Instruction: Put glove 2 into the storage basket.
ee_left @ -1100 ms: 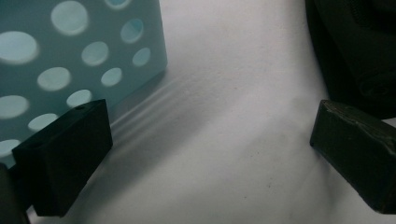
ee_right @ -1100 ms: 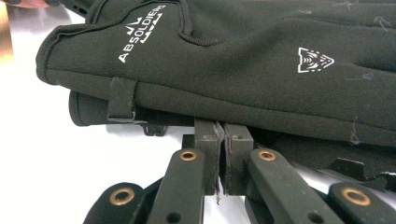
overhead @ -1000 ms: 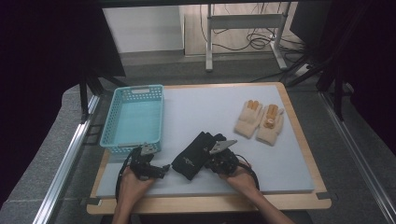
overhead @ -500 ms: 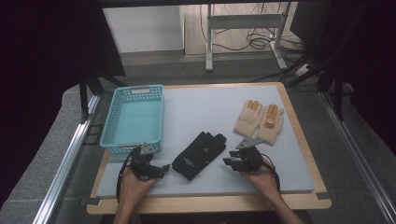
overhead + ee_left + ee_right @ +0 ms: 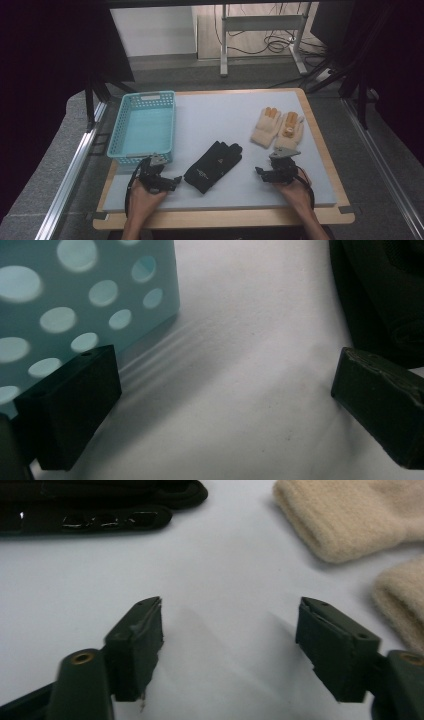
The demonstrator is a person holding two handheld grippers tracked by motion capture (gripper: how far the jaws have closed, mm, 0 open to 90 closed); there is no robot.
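Note:
A pair of black gloves point(image 5: 212, 166) lies stacked on the light mat point(image 5: 220, 120), near its front middle. My left gripper point(image 5: 174, 181) rests open on the mat just left of them, its jaws wide apart with bare mat between; the gloves' edge point(image 5: 385, 295) lies beyond its right jaw. My right gripper point(image 5: 261, 172) sits low on the mat to the right of the black gloves point(image 5: 100, 505). Its jaws have just been opening and stand open with nothing between them. Two beige knitted gloves point(image 5: 277, 127) lie side by side behind it, their cuffs point(image 5: 350, 520) close ahead.
A turquoise perforated basket point(image 5: 145, 125) stands at the mat's left side, its wall point(image 5: 75, 305) right beside my left gripper's jaw. The wooden table edge point(image 5: 225, 217) runs along the front. Metal rails flank the table.
My right gripper has let go of the black gloves, opened, and moved right across the mat toward the beige gloves. The black gloves stay where they were laid. The left gripper has not moved.

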